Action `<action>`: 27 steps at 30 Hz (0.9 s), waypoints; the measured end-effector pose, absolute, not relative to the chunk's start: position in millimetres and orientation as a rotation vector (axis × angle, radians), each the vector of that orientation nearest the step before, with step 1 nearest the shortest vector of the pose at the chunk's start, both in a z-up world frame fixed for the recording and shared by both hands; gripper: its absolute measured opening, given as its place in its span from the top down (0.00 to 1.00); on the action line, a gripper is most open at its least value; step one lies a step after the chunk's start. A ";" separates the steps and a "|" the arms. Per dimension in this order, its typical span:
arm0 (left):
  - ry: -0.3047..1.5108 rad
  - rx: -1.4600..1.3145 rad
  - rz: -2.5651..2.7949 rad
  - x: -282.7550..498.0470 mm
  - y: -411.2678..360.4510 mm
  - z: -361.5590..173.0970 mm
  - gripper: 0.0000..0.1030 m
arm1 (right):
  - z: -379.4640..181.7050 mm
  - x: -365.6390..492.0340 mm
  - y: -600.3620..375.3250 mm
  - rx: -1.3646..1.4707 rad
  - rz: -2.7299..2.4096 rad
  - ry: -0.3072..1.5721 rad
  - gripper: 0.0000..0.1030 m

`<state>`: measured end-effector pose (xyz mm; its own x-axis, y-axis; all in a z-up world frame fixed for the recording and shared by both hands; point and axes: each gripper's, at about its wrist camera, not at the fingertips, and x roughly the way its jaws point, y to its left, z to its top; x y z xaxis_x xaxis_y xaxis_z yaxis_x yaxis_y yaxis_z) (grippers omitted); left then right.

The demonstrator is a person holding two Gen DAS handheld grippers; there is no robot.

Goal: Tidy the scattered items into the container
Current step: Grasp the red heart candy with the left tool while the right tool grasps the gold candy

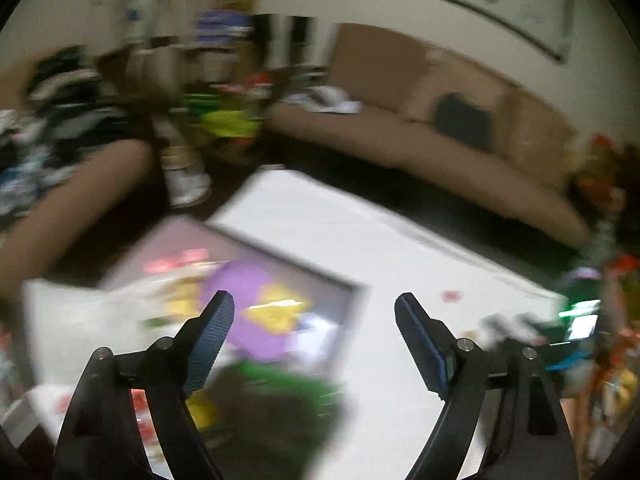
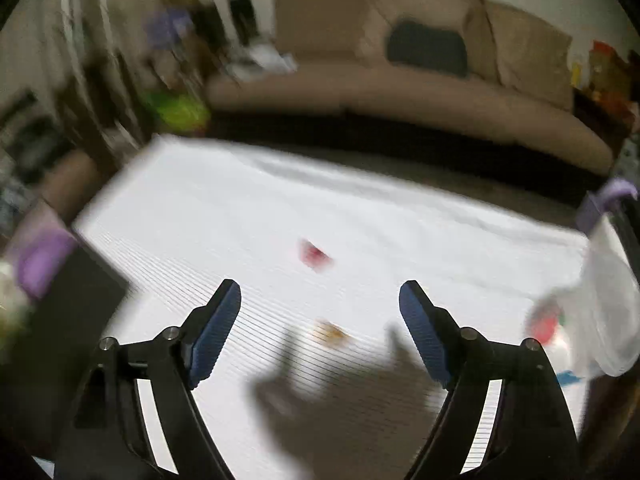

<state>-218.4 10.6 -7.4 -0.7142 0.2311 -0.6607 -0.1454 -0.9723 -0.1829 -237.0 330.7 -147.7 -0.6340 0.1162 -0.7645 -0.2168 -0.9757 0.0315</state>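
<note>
Both views are motion-blurred. In the left wrist view my left gripper [image 1: 314,308] is open and empty above a grey-rimmed container [image 1: 320,276] holding purple and yellow items [image 1: 256,300]. A dark green item [image 1: 280,396] lies below the fingers. A small red item [image 1: 451,295] lies on the white table. In the right wrist view my right gripper [image 2: 320,300] is open and empty above the white table [image 2: 320,208]. A small red item [image 2: 316,256] lies ahead of it and a small brown-orange item [image 2: 330,333] lies between the fingers. The container's dark wall [image 2: 60,312] is at the left.
A beige sofa [image 2: 400,92] runs behind the table. A clear plastic bag [image 2: 600,312] with red contents sits at the table's right edge. Cluttered items stand at the far right in the left wrist view [image 1: 592,320]. A person's leg [image 1: 80,200] is at the left.
</note>
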 end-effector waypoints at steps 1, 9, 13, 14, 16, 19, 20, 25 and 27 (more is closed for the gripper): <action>-0.193 -1.053 2.646 -223.7 25.1 -12.5 0.15 | -161.8 -239.2 336.5 -1.299 2.650 0.171 0.26; -0.004 -0.999 2.529 -247.6 115.6 -61.5 0.15 | -210.7 -253.6 342.1 -1.401 2.632 0.183 0.43; 0.019 -0.938 2.546 -256.3 130.8 -82.7 0.15 | -222.5 -260.4 331.6 -1.364 2.645 0.103 0.66; 0.006 -0.955 2.531 -260.6 132.6 -88.7 0.15 | -222.5 -259.1 329.8 -1.368 2.649 0.110 0.75; -0.040 -1.007 2.500 -272.5 133.1 -101.8 0.15 | -220.3 -255.2 338.0 -1.364 2.653 0.189 0.78; -0.143 -1.005 2.430 -282.7 130.2 -121.1 0.15 | -212.8 -245.8 356.7 -1.327 2.671 0.339 0.78; -0.171 -0.987 2.402 -284.1 129.1 -129.1 0.15 | -208.0 -242.3 364.1 -1.298 2.681 0.400 0.78; -0.131 -1.029 2.373 -287.3 155.0 -160.6 0.15 | -187.9 -214.2 396.2 -1.157 2.706 0.530 0.78; -0.087 -1.039 2.351 -285.2 180.6 -170.1 0.15 | -187.3 -206.8 407.2 -1.146 2.689 0.566 0.78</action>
<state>-285.2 180.6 -170.1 -0.5416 0.5178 -0.6622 -0.4676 -0.8402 -0.2745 -206.8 407.2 -187.3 -0.6924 0.0022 -0.7215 -0.2926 -0.9149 0.2780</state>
